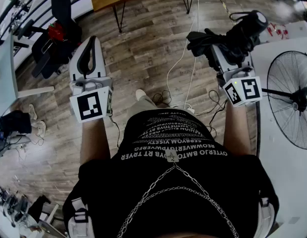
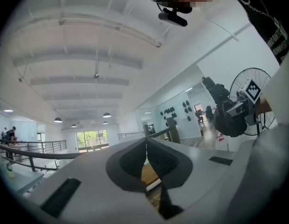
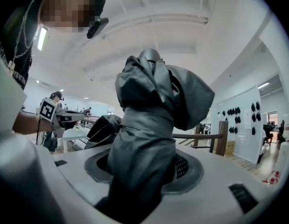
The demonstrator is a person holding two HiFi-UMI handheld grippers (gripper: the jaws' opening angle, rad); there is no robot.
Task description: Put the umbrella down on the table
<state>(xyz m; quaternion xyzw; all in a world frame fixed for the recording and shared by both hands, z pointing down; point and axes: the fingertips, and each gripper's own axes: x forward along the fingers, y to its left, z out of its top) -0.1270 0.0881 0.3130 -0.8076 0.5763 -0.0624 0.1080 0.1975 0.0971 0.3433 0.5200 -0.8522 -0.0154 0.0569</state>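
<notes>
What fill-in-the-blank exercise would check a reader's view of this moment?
1. The right claw is shut on a folded ____.
2. The left claw has its jaws ____, with nothing between them.
3. The wire-caged thing at the head view's right edge is a ____.
Missing words: umbrella; shut; fan.

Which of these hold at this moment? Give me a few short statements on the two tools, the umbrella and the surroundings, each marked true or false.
1. The right tool grips a folded dark umbrella. True.
2. The left tool holds something as well. False: its jaws are together with nothing between them.
3. The umbrella lies set down, free of both tools. False: it is clamped in the right tool, held up level.
4. A fan shows on the person's right side. True.
</notes>
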